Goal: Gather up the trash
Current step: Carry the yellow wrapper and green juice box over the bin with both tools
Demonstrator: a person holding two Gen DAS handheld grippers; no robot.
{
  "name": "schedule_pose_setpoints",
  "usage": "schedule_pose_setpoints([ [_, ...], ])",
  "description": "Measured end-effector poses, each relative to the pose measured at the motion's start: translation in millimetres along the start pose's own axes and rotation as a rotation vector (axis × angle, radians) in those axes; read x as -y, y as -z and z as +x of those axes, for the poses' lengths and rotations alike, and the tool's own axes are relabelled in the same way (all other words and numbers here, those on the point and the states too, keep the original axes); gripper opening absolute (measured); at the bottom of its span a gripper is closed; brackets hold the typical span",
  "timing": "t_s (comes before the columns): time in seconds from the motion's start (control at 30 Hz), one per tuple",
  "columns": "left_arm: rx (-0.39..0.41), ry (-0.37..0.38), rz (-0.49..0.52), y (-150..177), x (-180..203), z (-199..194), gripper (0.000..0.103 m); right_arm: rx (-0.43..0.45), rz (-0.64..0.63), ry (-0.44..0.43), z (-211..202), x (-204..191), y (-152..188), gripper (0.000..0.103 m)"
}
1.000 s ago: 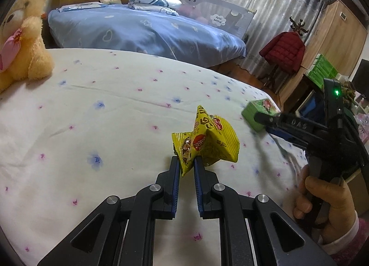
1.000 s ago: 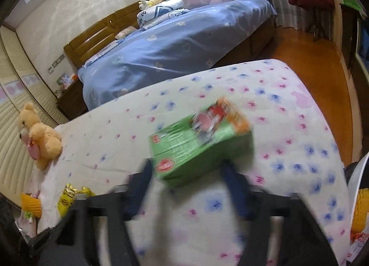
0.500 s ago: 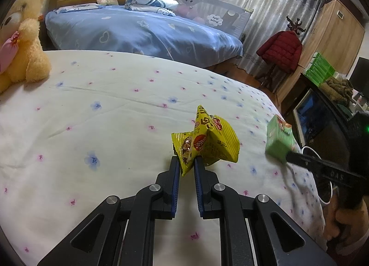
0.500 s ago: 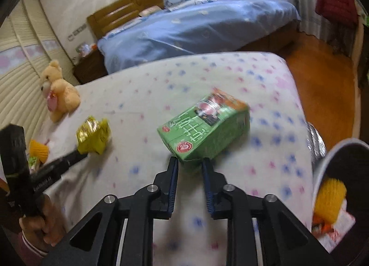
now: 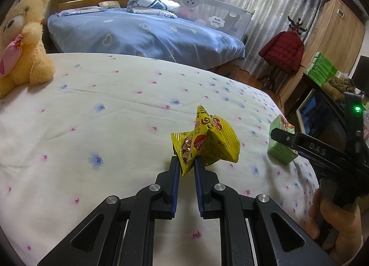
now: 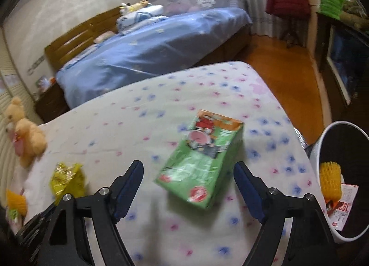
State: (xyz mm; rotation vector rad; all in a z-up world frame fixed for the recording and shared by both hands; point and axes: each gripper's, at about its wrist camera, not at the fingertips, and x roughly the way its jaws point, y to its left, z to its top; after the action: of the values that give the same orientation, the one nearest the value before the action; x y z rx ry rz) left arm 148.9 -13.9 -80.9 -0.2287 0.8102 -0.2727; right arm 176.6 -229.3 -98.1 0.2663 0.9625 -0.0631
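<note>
My left gripper (image 5: 186, 162) is shut on a yellow snack wrapper (image 5: 207, 141) and holds it just above the flowered bedspread (image 5: 103, 127). The wrapper also shows in the right wrist view (image 6: 66, 179). A green carton (image 6: 203, 162) lies on the bedspread near its right edge; it also shows in the left wrist view (image 5: 280, 142). My right gripper (image 6: 188, 173) is open, with its fingers on either side of the carton and apart from it. A white trash bin (image 6: 322, 141) stands beside the bed at the right and holds some trash.
A plush bear (image 5: 23, 47) sits at the bed's left. A second bed with a blue cover (image 5: 150, 35) lies behind. A red jacket (image 5: 282, 51) hangs on a stand. A dark cabinet (image 5: 322, 109) and wood floor (image 6: 283, 77) are at the right.
My right gripper has opened and let go of the green carton, which now lies on the bedspread between its fingers. My left gripper still holds the yellow wrapper and has hardly moved.
</note>
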Motion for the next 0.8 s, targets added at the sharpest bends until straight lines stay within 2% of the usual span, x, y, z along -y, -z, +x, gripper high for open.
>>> schedule_pose_setpoints([
  [0.03, 0.000, -0.002, 0.005, -0.1, 1.4, 0.0, 0.012, -0.017, 0.004, -0.012, 3.4, 4.4, -0.1, 0.063],
  [0.1, 0.000, -0.008, 0.025, -0.5, 5.4, -0.4, 0.012, -0.021, -0.007, -0.041, -0.4, 11.4, 3.5, 0.054],
  [0.33, -0.023, 0.018, 0.092, 7.4, 34.7, -8.6, 0.012, -0.005, -0.080, -0.095, -42.7, 27.7, 22.7, 0.053],
  [0.6, -0.048, 0.075, 0.125, 18.5, 78.6, -20.7, 0.012, 0.049, -0.023, -0.181, -92.8, 64.7, 36.7, 0.053],
  [0.8, -0.073, 0.091, 0.179, 26.2, 109.6, -23.9, 0.012, 0.069, 0.017, -0.199, -113.2, 91.3, 50.6, 0.053],
])
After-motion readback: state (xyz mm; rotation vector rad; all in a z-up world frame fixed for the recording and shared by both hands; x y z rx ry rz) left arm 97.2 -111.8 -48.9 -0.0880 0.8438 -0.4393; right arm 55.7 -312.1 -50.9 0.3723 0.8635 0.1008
